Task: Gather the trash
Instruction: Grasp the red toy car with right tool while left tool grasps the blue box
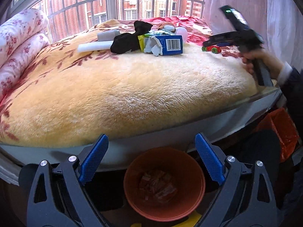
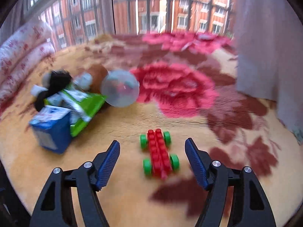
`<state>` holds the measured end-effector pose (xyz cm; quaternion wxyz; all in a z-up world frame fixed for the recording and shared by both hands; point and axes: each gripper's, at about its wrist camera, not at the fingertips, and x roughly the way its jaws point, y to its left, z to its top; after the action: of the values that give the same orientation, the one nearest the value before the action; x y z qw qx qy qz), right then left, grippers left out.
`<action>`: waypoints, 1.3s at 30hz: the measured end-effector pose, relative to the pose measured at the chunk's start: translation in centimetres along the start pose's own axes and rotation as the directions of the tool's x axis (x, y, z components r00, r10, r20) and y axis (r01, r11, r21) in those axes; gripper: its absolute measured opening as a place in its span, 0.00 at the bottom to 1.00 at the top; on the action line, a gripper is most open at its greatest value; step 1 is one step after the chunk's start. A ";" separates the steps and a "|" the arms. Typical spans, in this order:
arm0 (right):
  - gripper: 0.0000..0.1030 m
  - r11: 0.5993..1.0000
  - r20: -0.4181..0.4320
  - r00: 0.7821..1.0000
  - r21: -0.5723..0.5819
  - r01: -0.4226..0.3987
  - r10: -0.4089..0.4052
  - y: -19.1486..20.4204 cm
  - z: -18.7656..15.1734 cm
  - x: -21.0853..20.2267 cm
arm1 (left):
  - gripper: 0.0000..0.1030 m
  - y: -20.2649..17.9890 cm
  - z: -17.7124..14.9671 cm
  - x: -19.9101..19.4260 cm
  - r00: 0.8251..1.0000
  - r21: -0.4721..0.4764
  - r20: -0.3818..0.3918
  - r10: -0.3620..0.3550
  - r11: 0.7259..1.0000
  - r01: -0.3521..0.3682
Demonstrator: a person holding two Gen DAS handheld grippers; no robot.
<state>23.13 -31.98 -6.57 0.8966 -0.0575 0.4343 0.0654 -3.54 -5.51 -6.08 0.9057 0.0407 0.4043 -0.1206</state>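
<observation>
A torn blue carton and a green wrapper lie in a pile on the blanket-covered bed, with a black cloth. My left gripper is open and empty, low at the bed's near edge, above an orange bin with scraps inside. My right gripper is open and empty, just above the bed, with a red toy car with green wheels between its fingers' line. The right gripper also shows in the left wrist view beside the car.
White foam pieces and a translucent ball lie by the pile. Folded floral quilts sit at the left. A curtain hangs at the right, a window behind. An orange bag sits beside the bed.
</observation>
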 end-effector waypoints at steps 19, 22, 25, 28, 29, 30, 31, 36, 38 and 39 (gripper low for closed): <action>0.37 0.994 0.301 0.954 0.109 -0.015 -0.019 0.4 -7.7 -10.8 | 0.90 -3.0 9.7 3.5 0.998 -0.078 0.040 -0.047 0.996 0.050; 0.37 0.992 0.360 0.933 0.124 -0.025 -0.022 0.3 -11.4 -14.0 | 0.90 -3.6 13.5 6.2 1.000 -0.109 0.026 -0.018 0.994 0.020; 0.37 0.986 0.389 0.921 0.157 -0.055 -0.011 -0.2 -14.7 -15.8 | 0.90 -4.3 16.4 8.8 0.997 -0.092 0.024 0.068 0.994 -0.066; 0.37 0.982 0.390 0.921 0.170 -0.085 0.012 -0.6 -16.6 -16.0 | 0.90 -4.5 18.1 11.5 0.992 -0.110 0.004 0.125 0.986 -0.123; 0.37 0.982 0.386 0.922 0.167 -0.090 0.019 -0.6 -17.0 -15.8 | 0.90 -4.4 18.6 12.5 0.992 -0.118 -0.013 0.124 0.985 -0.125; 0.37 0.982 0.385 0.923 0.167 -0.092 0.021 -0.5 -17.4 -15.7 | 0.90 -4.4 19.1 13.8 0.991 -0.127 -0.033 0.128 0.983 -0.131; 0.37 0.981 0.384 0.923 0.165 -0.097 0.027 -0.4 -17.6 -15.4 | 0.90 -4.4 19.4 14.5 0.989 -0.126 -0.045 0.137 0.982 -0.142; 0.37 0.980 0.375 0.925 0.152 -0.132 0.066 0.7 -18.4 -14.3 | 0.69 -3.0 19.0 17.4 0.986 -0.193 -0.123 0.110 0.972 -0.132; 0.37 0.978 0.378 0.923 0.154 -0.139 0.072 1.2 -18.6 -14.0 | 0.67 -2.7 18.4 16.4 0.992 -0.204 -0.077 0.102 0.972 -0.116; 0.37 0.977 0.378 0.922 0.153 -0.146 0.079 1.6 -18.7 -14.0 | 0.67 -2.7 18.0 15.8 0.991 -0.196 -0.059 0.120 0.972 -0.129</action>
<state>-0.14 -34.37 -7.14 0.9585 0.0617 0.2644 0.0875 18.99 -14.15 -5.64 0.9013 -0.0220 0.4322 -0.0216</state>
